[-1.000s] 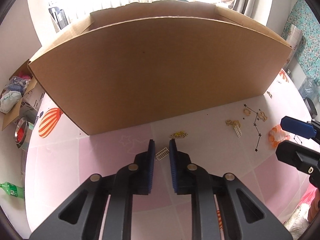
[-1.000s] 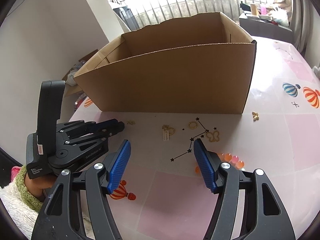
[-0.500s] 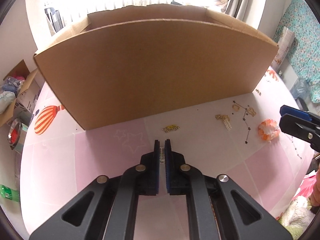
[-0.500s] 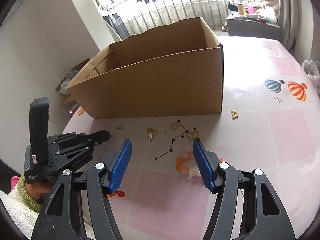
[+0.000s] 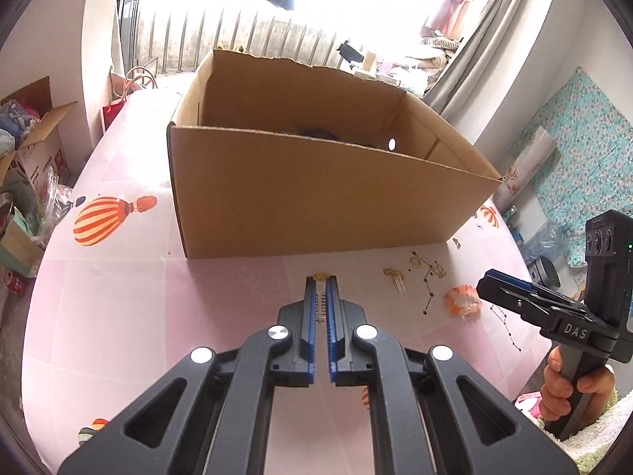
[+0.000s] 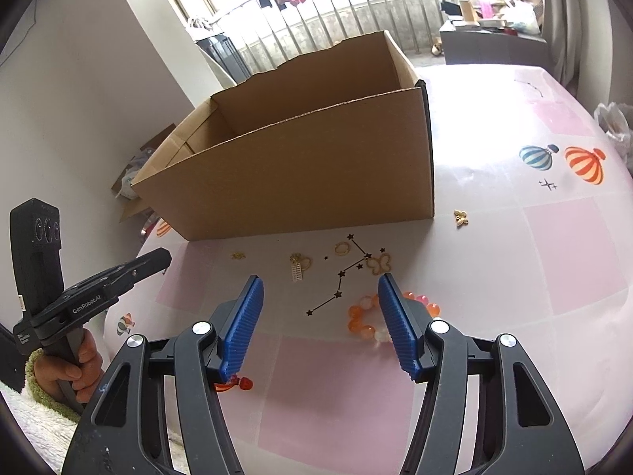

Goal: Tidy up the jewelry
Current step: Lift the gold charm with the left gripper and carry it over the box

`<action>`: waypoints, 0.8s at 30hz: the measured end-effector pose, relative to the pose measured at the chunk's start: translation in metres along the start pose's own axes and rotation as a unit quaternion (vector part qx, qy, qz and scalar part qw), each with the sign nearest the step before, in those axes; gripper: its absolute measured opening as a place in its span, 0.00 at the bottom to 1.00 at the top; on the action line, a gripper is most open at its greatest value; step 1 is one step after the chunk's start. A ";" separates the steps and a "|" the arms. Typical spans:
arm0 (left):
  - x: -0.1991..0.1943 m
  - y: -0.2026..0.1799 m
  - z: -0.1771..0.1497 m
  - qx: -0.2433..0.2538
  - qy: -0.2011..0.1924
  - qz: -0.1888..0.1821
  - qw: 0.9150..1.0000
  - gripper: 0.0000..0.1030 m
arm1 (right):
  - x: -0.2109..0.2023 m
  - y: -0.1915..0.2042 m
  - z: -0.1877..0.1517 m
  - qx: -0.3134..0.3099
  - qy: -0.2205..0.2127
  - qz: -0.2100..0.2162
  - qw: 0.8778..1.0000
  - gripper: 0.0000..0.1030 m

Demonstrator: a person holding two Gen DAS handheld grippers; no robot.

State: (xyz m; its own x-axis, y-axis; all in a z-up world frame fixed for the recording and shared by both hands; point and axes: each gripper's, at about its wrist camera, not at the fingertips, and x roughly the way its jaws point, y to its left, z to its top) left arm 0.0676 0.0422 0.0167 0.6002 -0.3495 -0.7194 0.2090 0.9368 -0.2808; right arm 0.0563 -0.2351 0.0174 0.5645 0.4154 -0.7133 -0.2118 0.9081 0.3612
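My left gripper (image 5: pixel 321 282) is shut on a small gold ladder-shaped earring (image 5: pixel 321 304), lifted off the pink table and facing the open cardboard box (image 5: pixel 316 194). Just beyond its tips a small gold charm (image 5: pixel 321 276) lies on the table. My right gripper (image 6: pixel 319 278) hovers over the table with its jaws closing and nothing pressed between them. An orange bead bracelet (image 6: pixel 362 314) lies partly behind its right finger. Ahead of it lie a second ladder earring (image 6: pixel 297 268), a gold ring (image 6: pixel 342 247) and a butterfly outline (image 6: pixel 379 263).
The cardboard box (image 6: pixel 296 174) takes up the far middle of the table (image 6: pixel 573 269). A small gold butterfly charm (image 6: pixel 460 217) lies by its right corner. A person's hand (image 6: pixel 79 364) holds the left tool. Boxes and clutter stand on the floor to the left (image 5: pixel 23 158).
The left jaws closed on the ladder earring and lifted it off the table; the box's inside now shows. The right jaws narrowed a little over the bracelet.
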 end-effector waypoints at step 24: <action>0.012 0.012 -0.011 0.015 -0.005 0.080 0.997 0.04 | 0.102 0.085 0.028 -0.178 0.066 0.066 0.980 0.15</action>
State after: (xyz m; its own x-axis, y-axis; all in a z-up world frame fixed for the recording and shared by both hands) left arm 0.0688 0.0489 -0.0024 0.6350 -0.1960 -0.7472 0.1325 0.9806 -0.1447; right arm 0.1187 -0.1173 -0.0080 0.4104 0.5129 -0.7540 -0.5550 0.7966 0.2398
